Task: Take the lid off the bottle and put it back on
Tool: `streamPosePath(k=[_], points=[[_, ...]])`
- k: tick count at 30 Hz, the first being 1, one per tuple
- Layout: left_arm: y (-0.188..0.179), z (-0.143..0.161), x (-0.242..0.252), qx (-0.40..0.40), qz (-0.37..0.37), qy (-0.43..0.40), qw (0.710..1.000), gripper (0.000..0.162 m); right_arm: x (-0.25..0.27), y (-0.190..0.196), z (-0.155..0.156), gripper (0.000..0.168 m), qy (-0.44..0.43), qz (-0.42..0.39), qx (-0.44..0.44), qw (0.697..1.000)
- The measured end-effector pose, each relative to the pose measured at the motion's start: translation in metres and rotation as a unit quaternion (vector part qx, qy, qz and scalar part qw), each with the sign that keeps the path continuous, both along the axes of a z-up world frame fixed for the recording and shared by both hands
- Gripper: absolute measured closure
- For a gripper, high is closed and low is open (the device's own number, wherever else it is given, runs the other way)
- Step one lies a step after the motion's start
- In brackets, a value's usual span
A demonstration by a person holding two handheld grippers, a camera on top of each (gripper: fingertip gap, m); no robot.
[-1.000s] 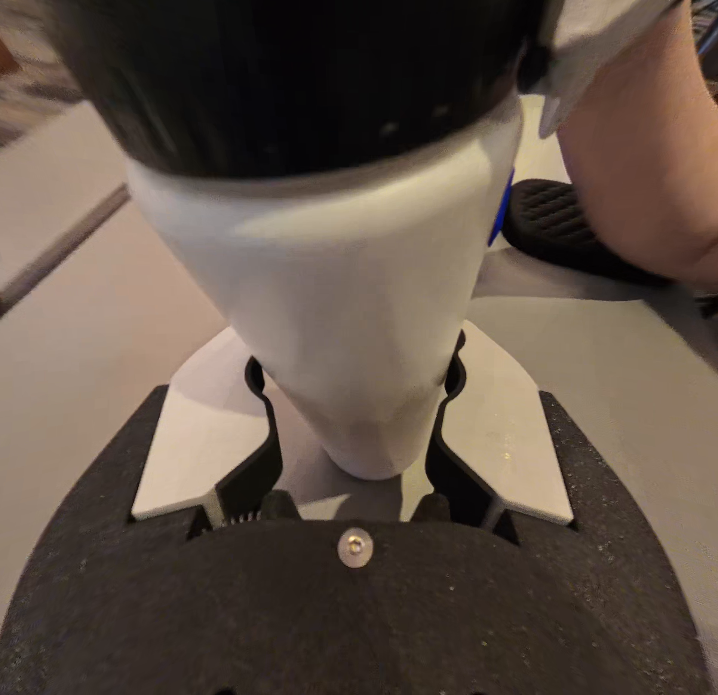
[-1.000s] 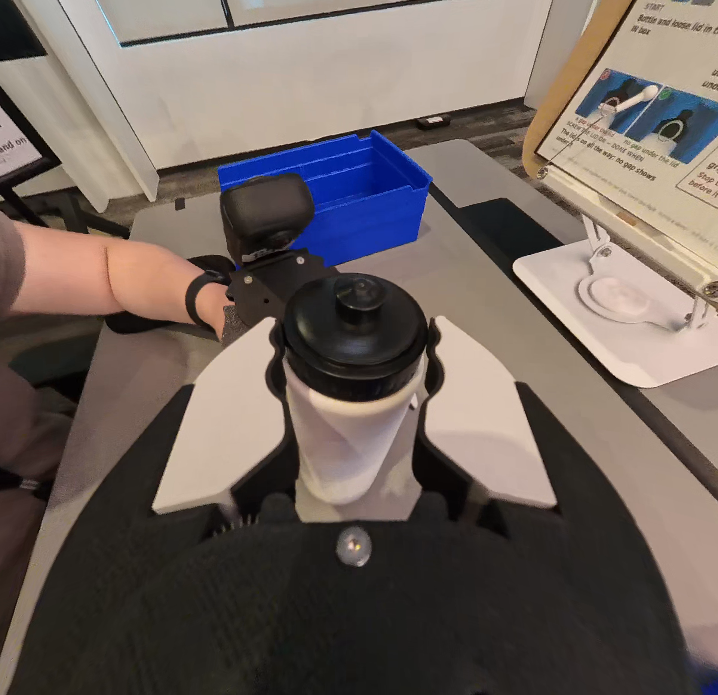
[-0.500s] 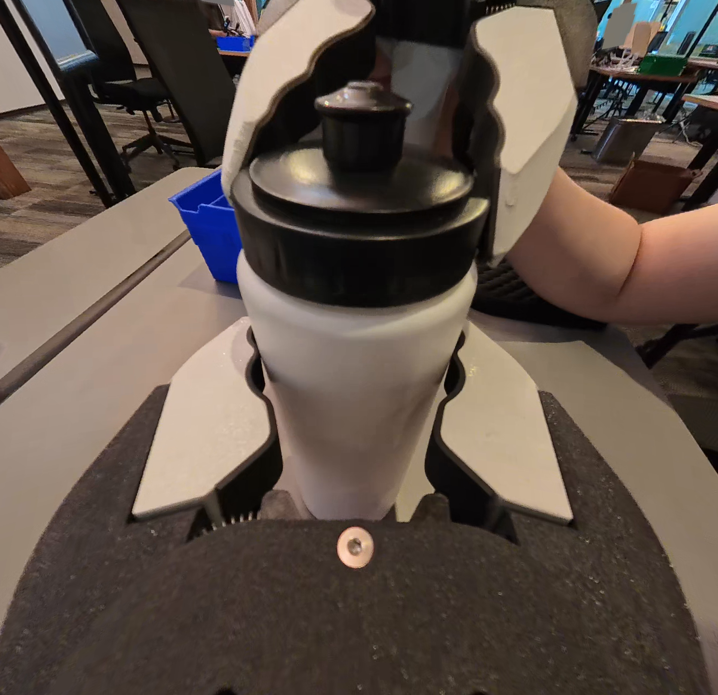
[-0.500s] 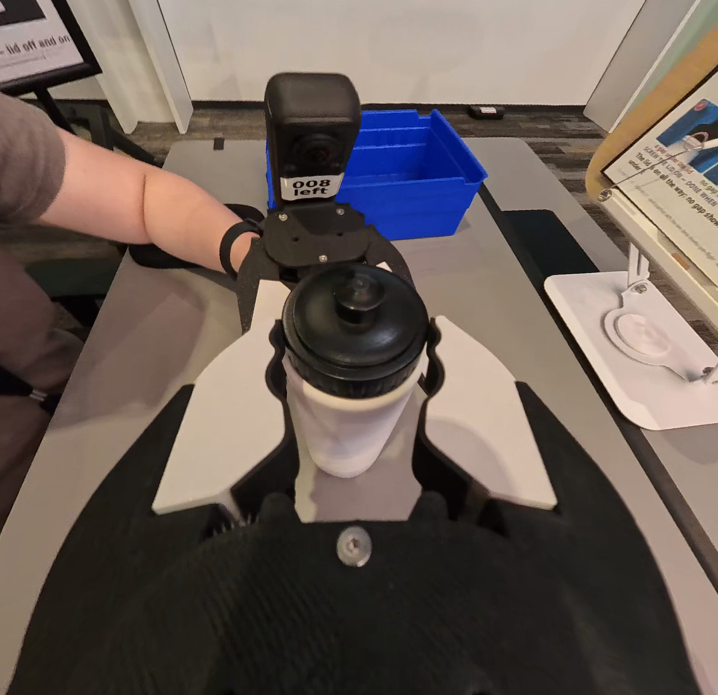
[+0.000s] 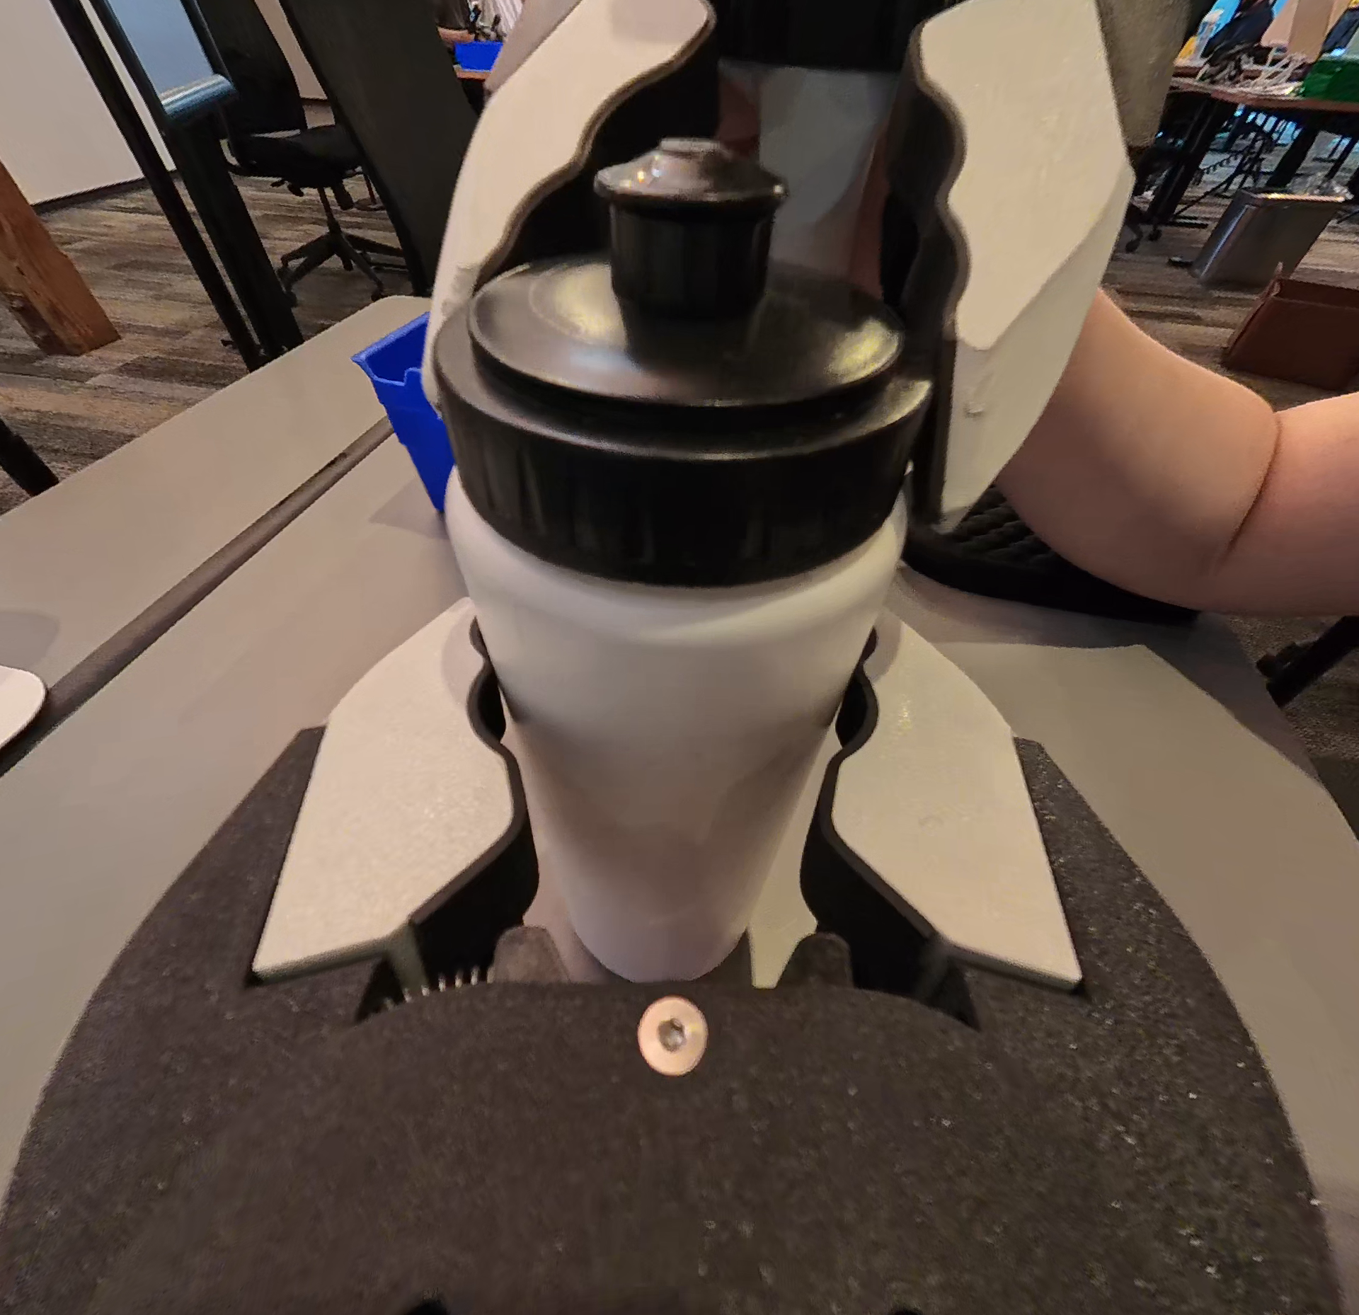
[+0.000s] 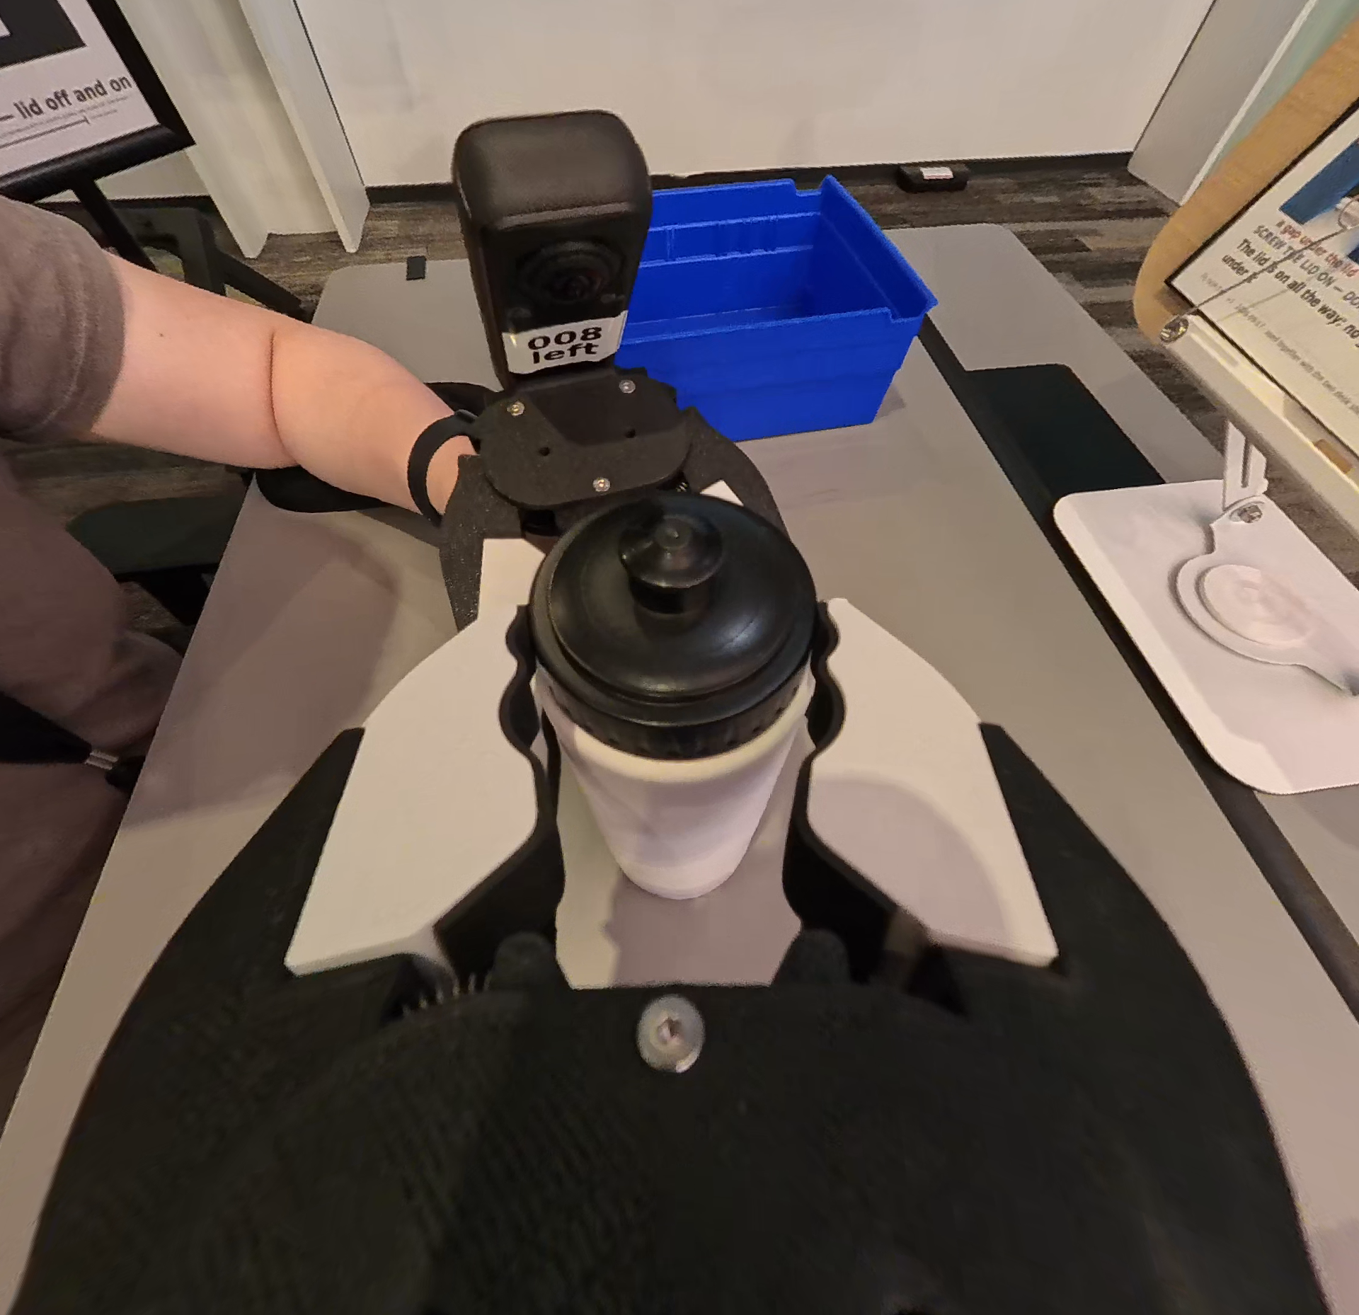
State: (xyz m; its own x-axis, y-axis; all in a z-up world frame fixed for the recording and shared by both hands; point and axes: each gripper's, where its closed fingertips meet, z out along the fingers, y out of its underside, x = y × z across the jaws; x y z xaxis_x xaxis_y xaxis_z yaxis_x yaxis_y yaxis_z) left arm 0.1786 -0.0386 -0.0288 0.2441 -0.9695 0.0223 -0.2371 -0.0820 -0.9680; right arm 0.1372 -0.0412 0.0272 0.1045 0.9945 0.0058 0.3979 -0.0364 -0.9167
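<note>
While capped, bottle [image 5: 676, 750] beside blue bin [image 6: 772, 324].

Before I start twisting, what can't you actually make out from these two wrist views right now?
- Bottle base: left wrist view, hidden behind the left gripper body; whether it rests on the table is unclear.
- Lid thread seating: both views, covered by the lid's skirt.
- Right gripper contact with the lid: right wrist view, the lid overhangs the jaws, so a firm clamp is unconfirmed.
- Blue bin floor: partly hidden by the left gripper's camera.
</note>
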Motion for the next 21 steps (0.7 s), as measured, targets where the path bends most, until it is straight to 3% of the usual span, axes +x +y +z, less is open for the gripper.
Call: streamPosePath(k=[13,21], points=[[0.0063,-0.0031,-0.0022,0.000,0.042,0.031,0.999,0.076,0.0030,0.0052,-0.0014,0.094,-0.035,-0.044,0.004,0.998],[0.0056,-0.0041,0.0033,0.002,0.040,0.043,0.998,0.076,0.0014,0.0053,0.0057,0.092,-0.009,-0.042,0.011,0.999]])
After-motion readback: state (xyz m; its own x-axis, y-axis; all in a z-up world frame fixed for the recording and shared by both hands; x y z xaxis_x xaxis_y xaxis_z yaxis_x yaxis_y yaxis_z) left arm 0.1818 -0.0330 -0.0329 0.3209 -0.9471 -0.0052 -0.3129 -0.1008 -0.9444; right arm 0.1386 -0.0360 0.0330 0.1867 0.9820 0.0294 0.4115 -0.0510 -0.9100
